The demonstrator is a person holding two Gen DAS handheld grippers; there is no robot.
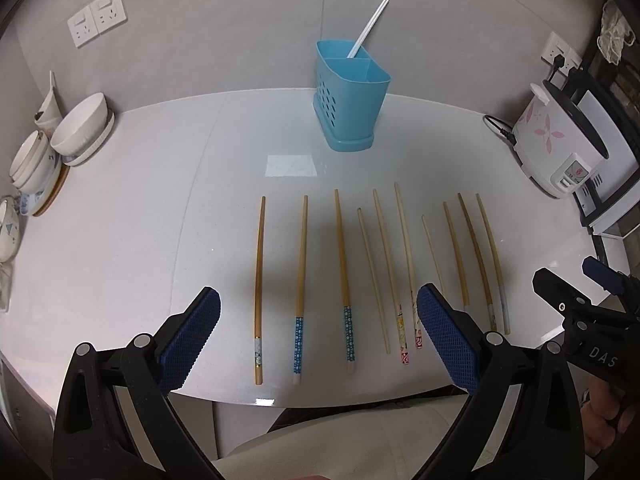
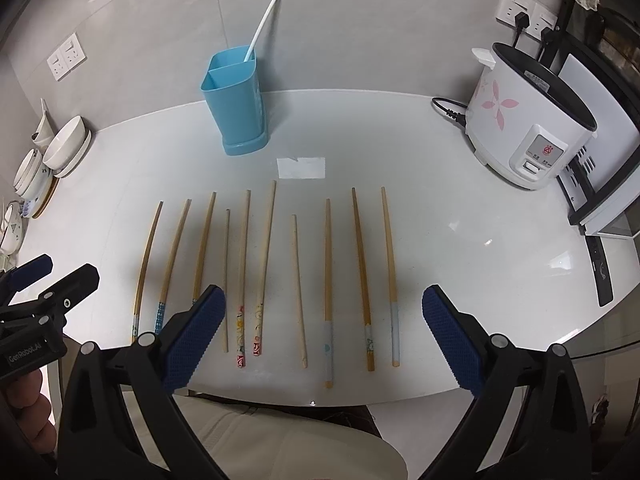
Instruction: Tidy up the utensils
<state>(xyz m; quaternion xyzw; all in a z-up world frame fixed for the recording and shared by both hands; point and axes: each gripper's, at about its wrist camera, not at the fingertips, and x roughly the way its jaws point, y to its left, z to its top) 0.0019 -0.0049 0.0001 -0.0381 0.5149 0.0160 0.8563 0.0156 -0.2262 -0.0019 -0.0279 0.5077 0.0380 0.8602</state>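
Observation:
Several wooden chopsticks lie side by side in a row on the white table, handles toward me. A blue utensil holder stands upright behind them with white chopsticks leaning in its back compartment. My left gripper hovers open over the near ends of the left-hand chopsticks, holding nothing. My right gripper hovers open over the near ends of the right-hand chopsticks, also holding nothing. Each gripper shows at the edge of the other's view: the right gripper and the left gripper.
Stacked bowls and plates sit at the table's left edge. A white rice cooker with a black cord stands at the right, beside a white appliance. A strip of tape lies near the holder. A person's lap is below the table edge.

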